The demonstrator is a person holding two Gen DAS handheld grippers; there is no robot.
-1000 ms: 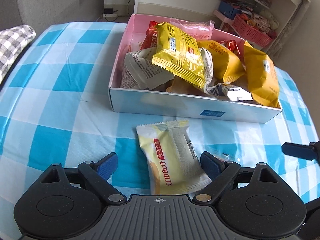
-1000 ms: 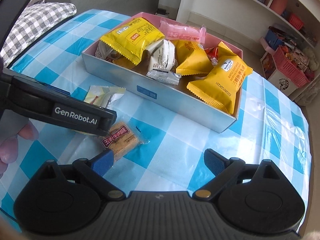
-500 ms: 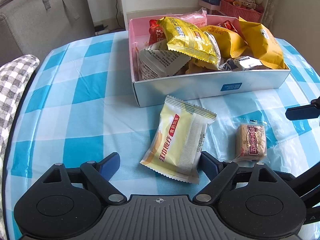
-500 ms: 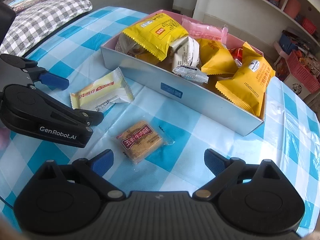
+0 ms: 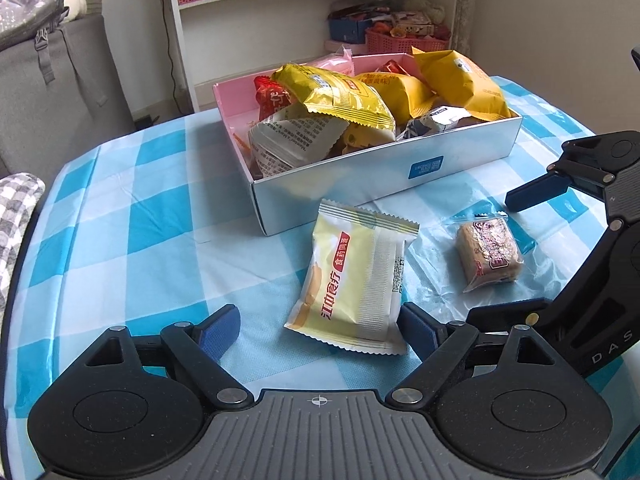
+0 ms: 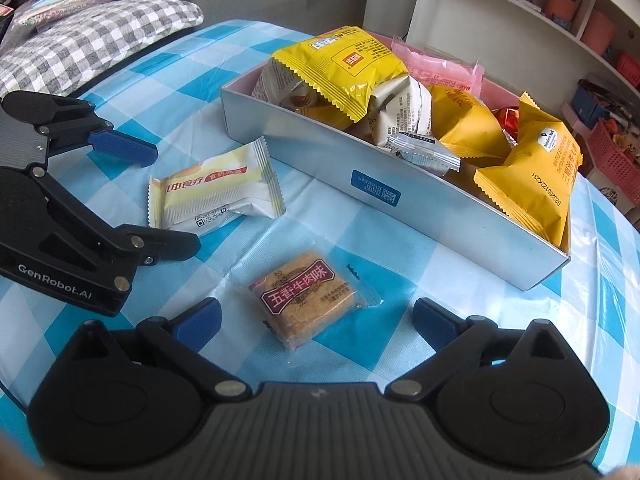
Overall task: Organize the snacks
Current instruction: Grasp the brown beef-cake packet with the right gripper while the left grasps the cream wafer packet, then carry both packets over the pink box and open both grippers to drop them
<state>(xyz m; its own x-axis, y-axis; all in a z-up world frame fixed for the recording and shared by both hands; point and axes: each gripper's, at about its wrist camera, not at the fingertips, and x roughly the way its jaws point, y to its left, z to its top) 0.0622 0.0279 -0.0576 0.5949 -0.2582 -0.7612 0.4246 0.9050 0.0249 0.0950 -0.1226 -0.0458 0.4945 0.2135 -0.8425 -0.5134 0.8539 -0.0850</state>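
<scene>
Right wrist view: right gripper (image 6: 316, 322) tilts down, jaws opening around beef snack (image 6: 307, 300) (left gripper's (image 5: 318, 334) apart).

Blue-and-white checks all across the tablecloth (image 5: 120, 216) — bright, glossy. The box (image 5: 360, 184) shows silver-white outside, pink within, with a small blue label. Inside it, yellow packets (image 6: 340, 72), one pink, a flash of red. On the cloth, a pale yellow packet (image 5: 356, 288) with a red stripe — and a brown biscuit (image 6: 308, 300) under a maroon label.
</scene>
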